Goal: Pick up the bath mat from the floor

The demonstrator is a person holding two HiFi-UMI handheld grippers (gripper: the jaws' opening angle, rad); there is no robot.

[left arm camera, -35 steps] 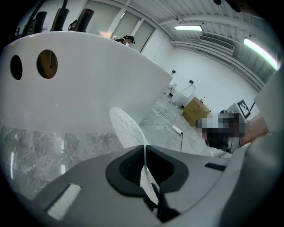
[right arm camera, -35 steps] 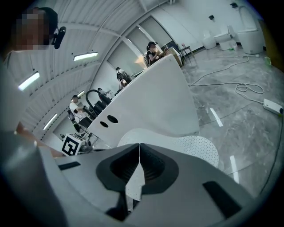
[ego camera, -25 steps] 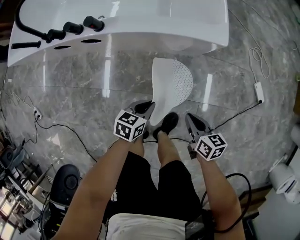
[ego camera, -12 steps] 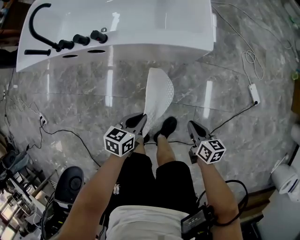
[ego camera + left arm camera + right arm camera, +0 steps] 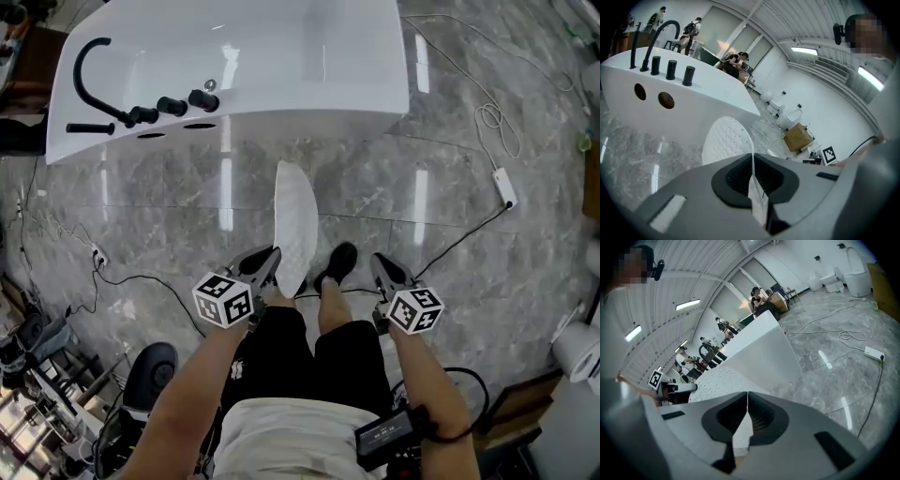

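The white perforated bath mat hangs folded and edge-on from my left gripper, in front of the person's legs and off the grey marble floor. In the left gripper view the mat runs straight into the left gripper, which is shut on its edge. My right gripper is held apart to the right of the mat, beside a black shoe. Seen from its own camera, the right gripper has its jaws met at the tips with nothing held; the mat shows beyond them to the left.
A white bathtub with a black faucet stands just beyond the mat. Cables and a power strip lie on the floor at the right, more cables at the left. A black round device sits at lower left.
Both grippers have risen. The mat, which spread wide near the floor, has been lifted by the left gripper and now hangs narrower and edge-on.
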